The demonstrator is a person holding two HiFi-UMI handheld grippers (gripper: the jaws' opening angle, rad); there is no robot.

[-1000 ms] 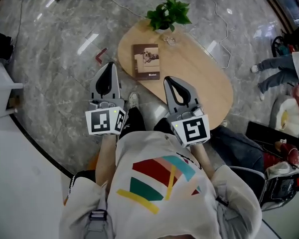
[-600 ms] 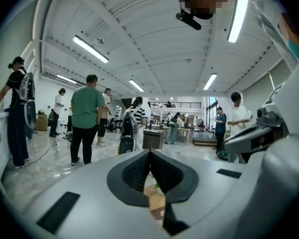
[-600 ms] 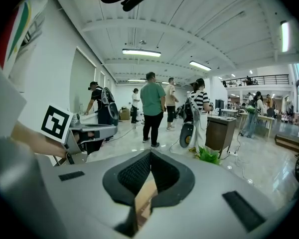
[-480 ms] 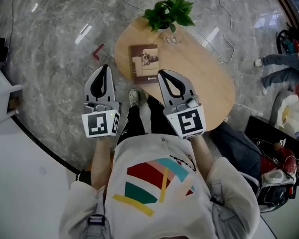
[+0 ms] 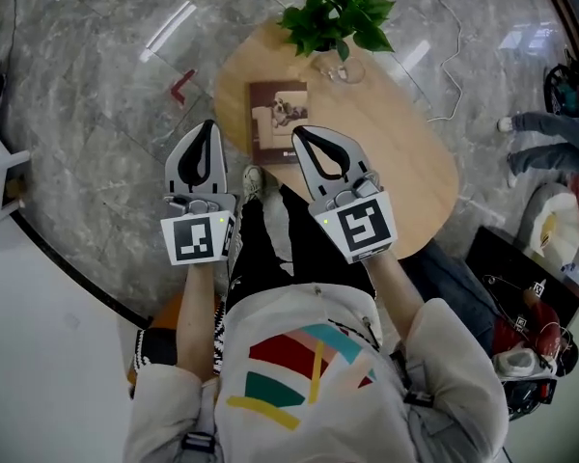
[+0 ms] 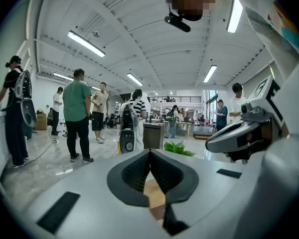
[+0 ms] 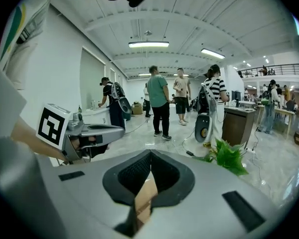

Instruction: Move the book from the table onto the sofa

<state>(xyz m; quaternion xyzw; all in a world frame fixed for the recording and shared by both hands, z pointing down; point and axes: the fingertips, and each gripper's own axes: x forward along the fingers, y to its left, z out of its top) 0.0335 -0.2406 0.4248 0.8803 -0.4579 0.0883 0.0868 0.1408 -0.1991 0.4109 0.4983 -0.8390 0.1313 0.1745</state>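
A brown book (image 5: 276, 116) with a sofa picture on its cover lies flat near the left end of the oval wooden table (image 5: 396, 152). My left gripper (image 5: 208, 124) is shut and empty, over the floor just left of the table's edge. My right gripper (image 5: 297, 132) is also shut and empty, its tip over the book's near right corner. In the left gripper view the closed jaws (image 6: 150, 151) point level across the room, with the right gripper (image 6: 239, 133) beside them. The right gripper view shows its closed tips (image 7: 150, 154) and the left gripper (image 7: 89, 131).
A potted green plant (image 5: 340, 17) in a glass vase stands at the table's far end, behind the book. A red angle piece (image 5: 181, 87) and cables lie on the marble floor. Bags (image 5: 526, 302) sit at the right. Several people (image 6: 78, 113) stand further off.
Both grippers have come down and forward toward the table, staying shut. The right one's tip now overlaps the book's near corner in the head view.
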